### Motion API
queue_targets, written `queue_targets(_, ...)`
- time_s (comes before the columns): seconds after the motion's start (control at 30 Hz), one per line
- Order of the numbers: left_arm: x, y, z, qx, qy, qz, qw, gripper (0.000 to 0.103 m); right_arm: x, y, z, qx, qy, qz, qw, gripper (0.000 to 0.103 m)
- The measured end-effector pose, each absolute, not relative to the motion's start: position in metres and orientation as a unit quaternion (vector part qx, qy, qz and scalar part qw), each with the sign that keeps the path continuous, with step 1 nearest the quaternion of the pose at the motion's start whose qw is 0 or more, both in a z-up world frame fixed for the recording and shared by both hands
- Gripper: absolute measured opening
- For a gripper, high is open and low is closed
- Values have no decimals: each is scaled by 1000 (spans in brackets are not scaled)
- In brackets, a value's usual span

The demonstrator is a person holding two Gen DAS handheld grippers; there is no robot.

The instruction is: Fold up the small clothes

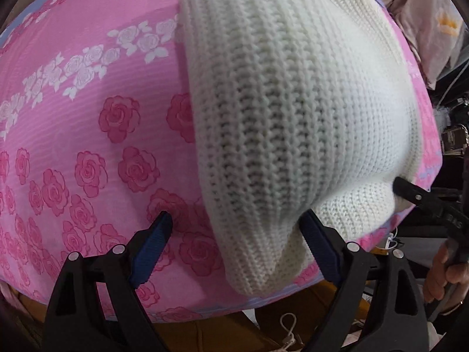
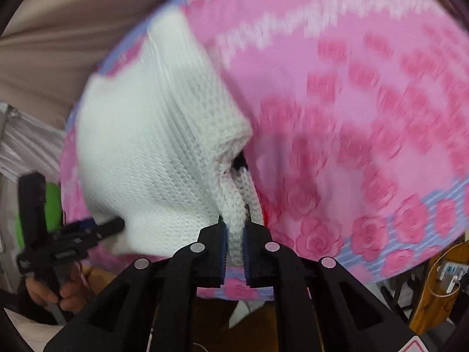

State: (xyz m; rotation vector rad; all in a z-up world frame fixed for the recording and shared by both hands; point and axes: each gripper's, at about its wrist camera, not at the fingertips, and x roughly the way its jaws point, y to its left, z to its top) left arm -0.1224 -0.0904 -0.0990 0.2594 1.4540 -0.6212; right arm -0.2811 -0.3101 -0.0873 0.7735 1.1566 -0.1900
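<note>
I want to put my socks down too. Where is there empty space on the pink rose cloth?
The big free patch is the pink rose cloth beside the white knitted garment, up to its white-rose stripe. It gets crowded along the near edge, where the left gripper straddles the knit's corner, jaws open, and the right gripper pinches another edge.

Your left wrist view is bright and sharp, light soft and even, faint shadow under the sweater (image 1: 293,102). Your right wrist view smears the sheet (image 2: 366,102) with motion blur. Both bulge, corners dark.
</note>
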Motion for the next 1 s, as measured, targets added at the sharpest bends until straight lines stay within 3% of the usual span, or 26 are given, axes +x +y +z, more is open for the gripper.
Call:
queue_targets(0.1, -122, -83, -79, 97, 638, -282, 710, 85, -280, -311, -67, 354, 528, -84, 767, 14)
queue_targets(0.17, -121, -73, -50, 62, 613, -306, 726, 85, -282, -313, -43, 346, 510, -92, 782, 35)
queue_targets(0.27, -107, -67, -22, 27, 586, -312, 747, 88, -273, -318, -8, 310, 483, -98, 813, 51)
queue_targets(0.4, -73, -81, -27, 9, 578, -299, 759, 89, -218, -333, -6, 281, 471, -87, 831, 64)
queue_targets(0.5, -49, -105, -63, 19, 612, -268, 744, 85, -164, -338, -36, 271, 498, -85, 820, 63)
queue_targets(0.57, -42, -109, -71, 9, 619, -266, 739, 78, -145, -333, -49, 265, 513, -69, 814, 19)
queue_targets(0.73, -37, -124, -63, 38, 593, -262, 761, 83, -149, -333, 8, 236, 425, -57, 872, 16)
queue_targets(0.8, -39, -133, -73, 57, 600, -264, 753, 85, -138, -353, -30, 254, 474, -78, 839, 17)
queue_targets(0.87, -40, -133, -73, 54, 603, -261, 752, 85, -137, -361, -63, 257, 512, -97, 814, 24)
queue_targets(1.0, -50, -112, -47, 21, 604, -283, 745, 86, -183, -364, -32, 313, 460, -105, 824, 34)
